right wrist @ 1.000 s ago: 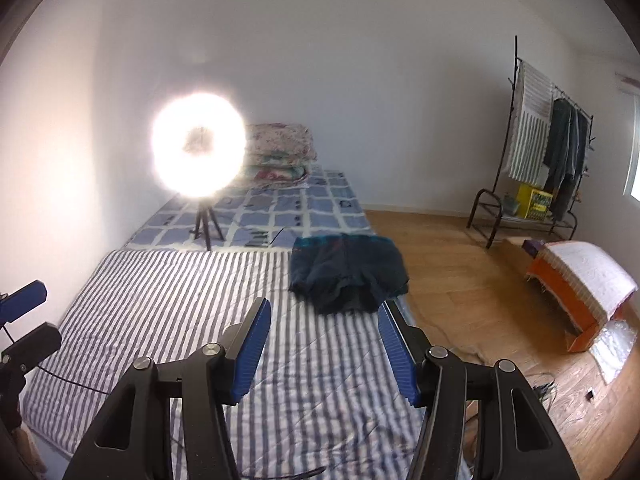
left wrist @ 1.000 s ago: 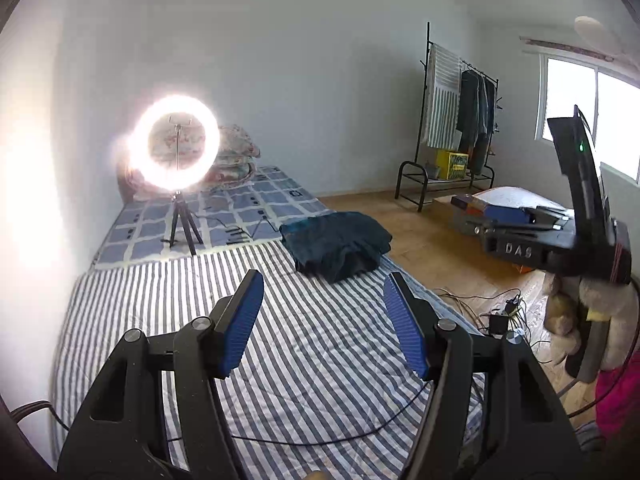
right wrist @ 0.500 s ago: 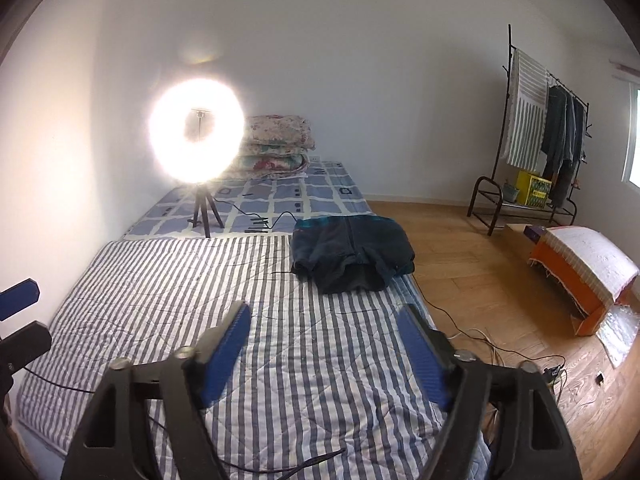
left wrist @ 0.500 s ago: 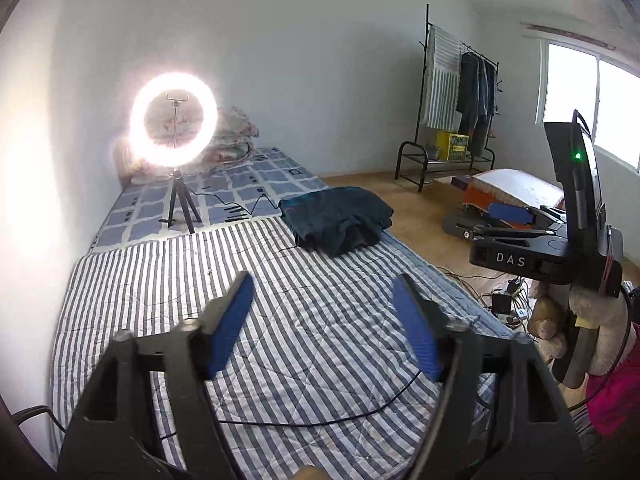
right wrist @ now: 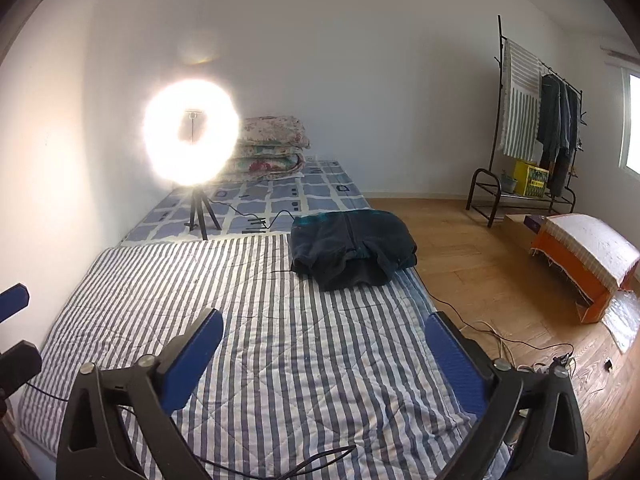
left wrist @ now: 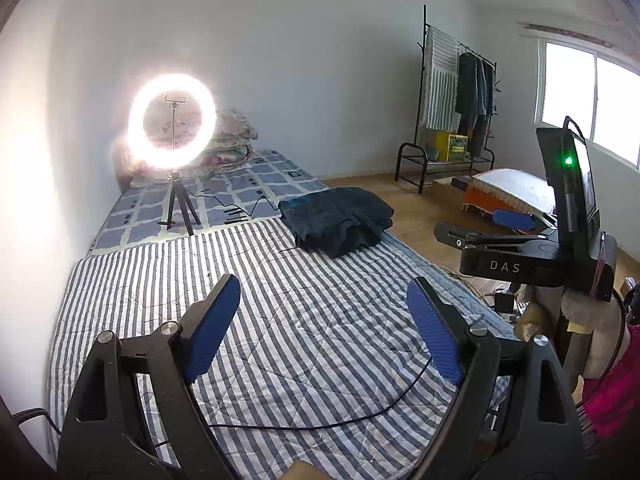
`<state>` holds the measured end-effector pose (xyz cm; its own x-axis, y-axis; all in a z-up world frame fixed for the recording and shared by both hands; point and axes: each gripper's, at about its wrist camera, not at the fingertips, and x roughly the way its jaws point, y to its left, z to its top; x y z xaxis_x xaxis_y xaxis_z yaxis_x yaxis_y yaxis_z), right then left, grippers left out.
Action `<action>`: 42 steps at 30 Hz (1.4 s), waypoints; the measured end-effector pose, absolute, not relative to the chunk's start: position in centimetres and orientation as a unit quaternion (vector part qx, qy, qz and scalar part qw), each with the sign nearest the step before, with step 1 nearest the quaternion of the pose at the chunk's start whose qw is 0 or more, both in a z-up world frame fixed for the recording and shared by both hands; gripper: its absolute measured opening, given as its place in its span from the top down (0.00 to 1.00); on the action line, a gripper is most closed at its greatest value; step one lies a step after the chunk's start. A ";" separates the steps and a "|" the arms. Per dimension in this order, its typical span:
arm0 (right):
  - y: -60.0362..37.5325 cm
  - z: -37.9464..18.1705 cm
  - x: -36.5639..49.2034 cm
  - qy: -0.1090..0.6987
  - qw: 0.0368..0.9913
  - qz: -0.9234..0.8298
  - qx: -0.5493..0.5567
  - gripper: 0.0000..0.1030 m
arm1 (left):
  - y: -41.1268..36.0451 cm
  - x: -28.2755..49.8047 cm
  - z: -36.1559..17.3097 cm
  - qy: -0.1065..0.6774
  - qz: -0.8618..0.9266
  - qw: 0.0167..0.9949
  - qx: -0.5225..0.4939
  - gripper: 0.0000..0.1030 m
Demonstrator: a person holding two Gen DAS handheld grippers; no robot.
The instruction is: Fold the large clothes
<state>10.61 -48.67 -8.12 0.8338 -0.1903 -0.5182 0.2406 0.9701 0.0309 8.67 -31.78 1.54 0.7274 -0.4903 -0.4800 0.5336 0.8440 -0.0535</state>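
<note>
Left wrist view, left gripper [left wrist: 322,308] opening, empty, right gripper [right wrist: 324,342] opening, empty

A home bedroom is shown: a floor mattress under a striped quilt [right wrist: 280,340], stacked floral bedding [right wrist: 272,148] against the white wall, a clothes rack [right wrist: 532,128] hung with garments, wooden flooring [right wrist: 480,264], and a lit ring light [left wrist: 173,121].

free: grey-and-white striped quilted bed cover [right wrist: 288,344] broad, bare | obstacles: folded dark teal garment [right wrist: 352,248] far right edge; thin black cable [left wrist: 320,420] near front; glowing ring light on black tripod [right wrist: 192,136] beyond
</note>
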 end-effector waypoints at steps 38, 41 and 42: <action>-48.6 -9.1 11.1 0.273 0.954 -0.113 0.048 0.00 | -32.2 9.3 0.6 0.248 -0.257 0.932 0.057 0.14; -48.5 -9.1 11.0 0.273 0.954 -0.113 0.047 0.00 | -32.3 9.0 0.6 0.244 -0.255 0.934 0.058 0.14; -48.5 -9.0 11.0 0.272 0.954 -0.113 0.047 0.00 | -32.3 9.0 0.6 0.244 -0.255 0.934 0.058 0.14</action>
<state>11.01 -48.53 -9.04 0.8260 -0.1906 -0.5305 0.2417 0.9700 0.0278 8.97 -32.32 0.56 0.7510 -0.4479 -0.4851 0.5047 0.8632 -0.0156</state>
